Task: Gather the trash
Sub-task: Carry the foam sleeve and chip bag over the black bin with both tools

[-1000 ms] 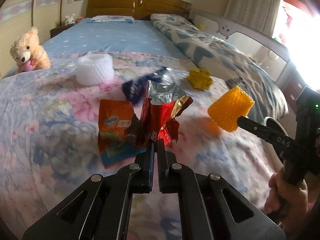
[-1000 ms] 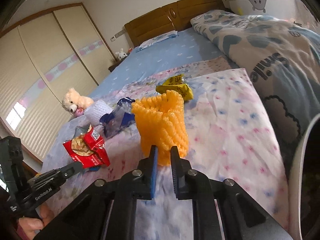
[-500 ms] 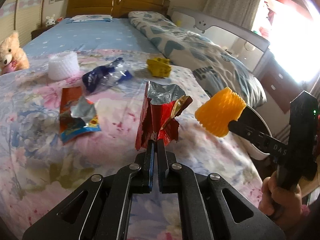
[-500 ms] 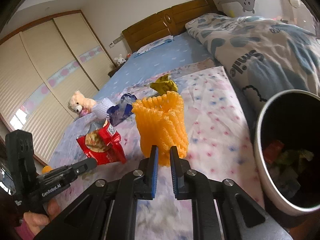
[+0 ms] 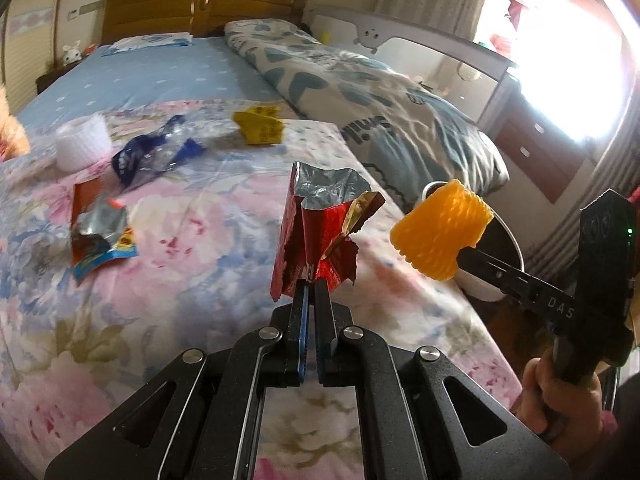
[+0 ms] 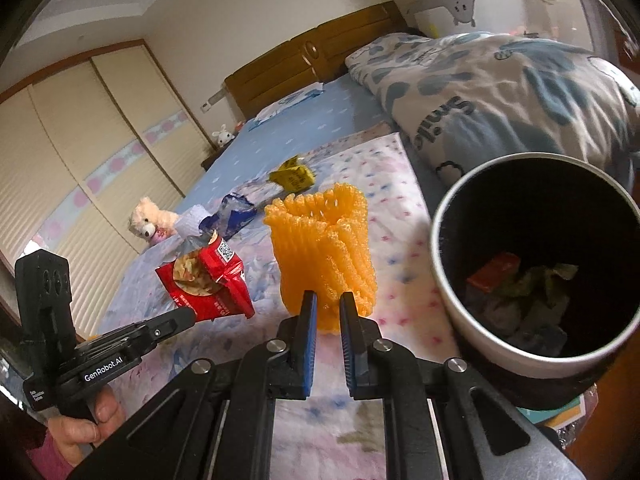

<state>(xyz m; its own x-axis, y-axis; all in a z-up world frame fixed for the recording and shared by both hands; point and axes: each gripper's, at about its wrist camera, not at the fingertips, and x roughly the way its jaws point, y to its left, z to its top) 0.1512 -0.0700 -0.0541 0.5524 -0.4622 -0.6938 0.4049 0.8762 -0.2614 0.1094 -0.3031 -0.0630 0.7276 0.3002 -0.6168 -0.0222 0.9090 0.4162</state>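
Observation:
My left gripper [image 5: 311, 286] is shut on a torn red snack wrapper [image 5: 320, 236] and holds it above the bed; the wrapper also shows in the right wrist view [image 6: 206, 280]. My right gripper [image 6: 327, 302] is shut on an orange foam net sleeve [image 6: 324, 256], also seen in the left wrist view [image 5: 442, 230]. A trash bin [image 6: 444, 280] with a dark inside and some trash in it stands at the bed's right side, just right of the sleeve.
On the floral bedspread [image 5: 180, 280] lie an orange-and-blue wrapper [image 5: 100, 232], a blue-and-clear plastic wrapper [image 5: 156, 158], a yellow wrapper [image 5: 260, 124] and a white foam net [image 5: 82, 142]. A folded quilt [image 5: 380, 112] lies at the right. A teddy bear [image 6: 150, 220] sits at the left.
Both grippers have moved right toward the bed's edge with their loads. The trash bin has come fully into the right wrist view, close beside the orange sleeve.

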